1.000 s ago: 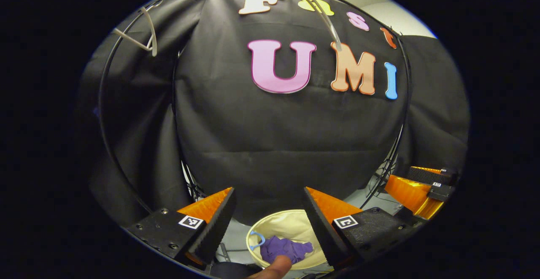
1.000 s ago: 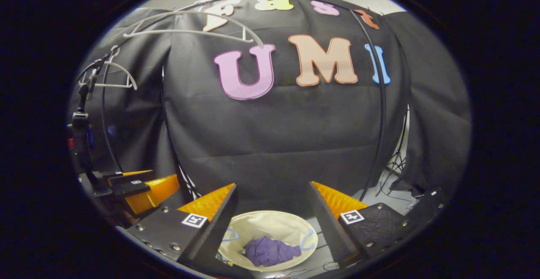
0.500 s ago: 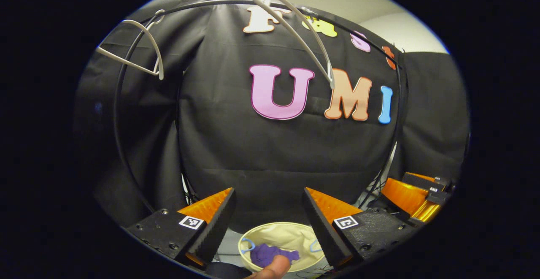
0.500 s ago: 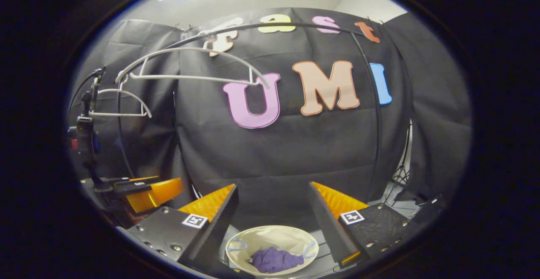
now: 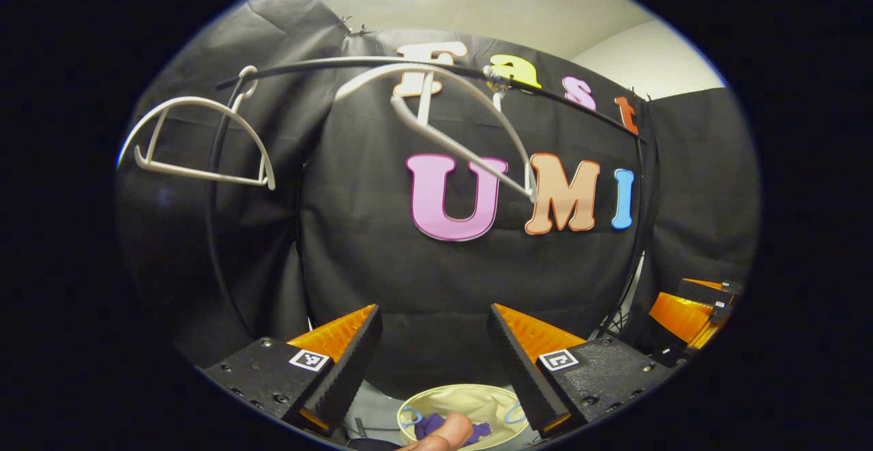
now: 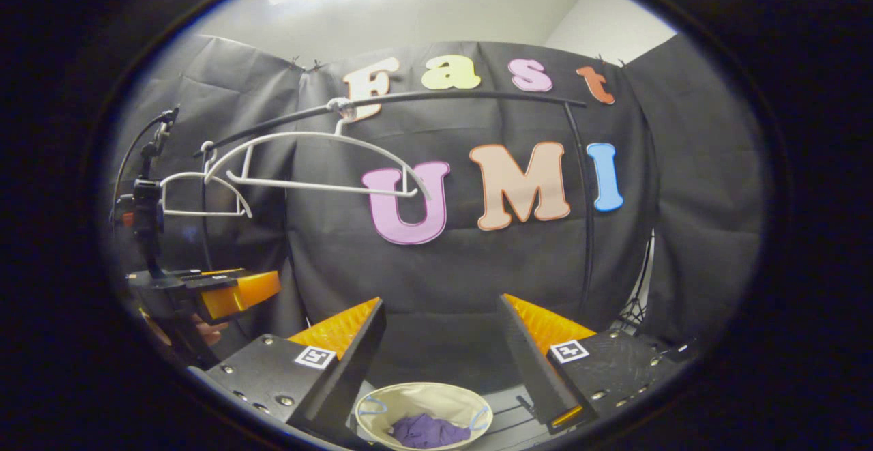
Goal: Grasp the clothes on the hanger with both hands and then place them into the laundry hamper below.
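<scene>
A purple garment (image 6: 424, 432) lies crumpled inside the round cream laundry hamper (image 6: 382, 403) on the floor, also low in the left gripper view as garment (image 5: 428, 425) in hamper (image 5: 470, 400). My left gripper (image 5: 433, 328) stands open well above it, nothing between its fingers. My right gripper (image 6: 442, 321) is open too and holds nothing. Two bare white hangers (image 5: 464, 130) (image 5: 198, 137) hang from the black rail (image 5: 559, 106). The right gripper view shows the nearer hanger (image 6: 314, 161) and the left gripper (image 6: 225, 291) at the far left.
A fingertip (image 5: 440, 434) of the person's hand juts in at the bottom of the left gripper view, in front of the hamper. A black stand with a clamp (image 6: 146, 205) rises at the left. The black cloth wall (image 6: 477, 267) closes off the back.
Both grippers have risen and tilted up: the hamper slid toward the bottom edge of both views, and the hangers and rail dropped lower into view. Both stayed open.
</scene>
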A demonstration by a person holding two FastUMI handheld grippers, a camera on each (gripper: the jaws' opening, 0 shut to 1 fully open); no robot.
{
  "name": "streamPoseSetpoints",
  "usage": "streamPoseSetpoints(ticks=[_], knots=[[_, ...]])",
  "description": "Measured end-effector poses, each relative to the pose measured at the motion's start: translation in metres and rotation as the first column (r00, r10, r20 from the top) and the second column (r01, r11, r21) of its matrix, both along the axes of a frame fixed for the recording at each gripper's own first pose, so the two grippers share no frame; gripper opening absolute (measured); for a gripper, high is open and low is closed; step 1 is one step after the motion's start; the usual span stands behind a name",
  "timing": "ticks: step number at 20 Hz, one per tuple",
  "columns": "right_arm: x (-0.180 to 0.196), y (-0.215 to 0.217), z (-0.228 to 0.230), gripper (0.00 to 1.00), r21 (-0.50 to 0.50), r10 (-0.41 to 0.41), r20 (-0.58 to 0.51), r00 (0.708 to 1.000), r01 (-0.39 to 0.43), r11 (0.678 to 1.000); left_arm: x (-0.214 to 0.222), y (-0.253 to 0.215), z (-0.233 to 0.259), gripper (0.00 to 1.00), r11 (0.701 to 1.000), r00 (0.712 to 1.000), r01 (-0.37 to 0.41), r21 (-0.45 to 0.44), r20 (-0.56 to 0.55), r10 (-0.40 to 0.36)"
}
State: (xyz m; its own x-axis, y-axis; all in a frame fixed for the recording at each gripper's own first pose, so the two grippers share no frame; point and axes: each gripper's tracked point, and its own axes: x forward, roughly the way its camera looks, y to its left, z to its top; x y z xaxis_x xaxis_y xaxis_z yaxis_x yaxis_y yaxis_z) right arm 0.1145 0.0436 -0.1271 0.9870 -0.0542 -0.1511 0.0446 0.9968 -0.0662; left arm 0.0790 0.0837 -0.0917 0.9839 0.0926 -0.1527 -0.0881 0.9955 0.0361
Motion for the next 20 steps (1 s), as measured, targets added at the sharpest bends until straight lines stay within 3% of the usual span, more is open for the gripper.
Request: streamPoseSetpoints(ticks=[3, 4, 7, 13, 20], knots=[[-0.008, -0.002, 0.018, 0.93, 0.016, 0.019, 0.024, 1.0, -0.019, 1.0, -0.006, -0.011, 0.027, 0.93, 1.0, 0.999, 0.017, -0.008, 0.052, -0.017], [-0.008, -0.003, 0.024, 1.0, 0.016, 0.027, 0.032, 0.999, -0.028, 0.999, -0.009, -0.015, 0.036, 0.92, 1.0, 0.997, 0.027, 0.003, 0.067, -0.028], [-0.01, -0.019, 0.037, 1.0, -0.007, 0.019, 0.054, 0.998, -0.018, 1.0, -0.014, -0.016, 0.056, 0.92, 1.0, 0.993, 0.019, 0.014, 0.114, -0.02], [-0.021, -0.017, 0.04, 1.0, 0.04, 0.067, 0.103, 0.992, -0.072, 0.997, -0.022, -0.039, 0.047, 0.92, 1.0, 0.994, 0.016, -0.006, 0.111, -0.016], [-0.032, -0.029, 0.042, 0.98, -0.026, 0.081, 0.086, 0.993, -0.079, 0.997, -0.02, -0.055, 0.06, 0.92, 1.0, 0.992, -0.006, -0.001, 0.127, 0.006]])
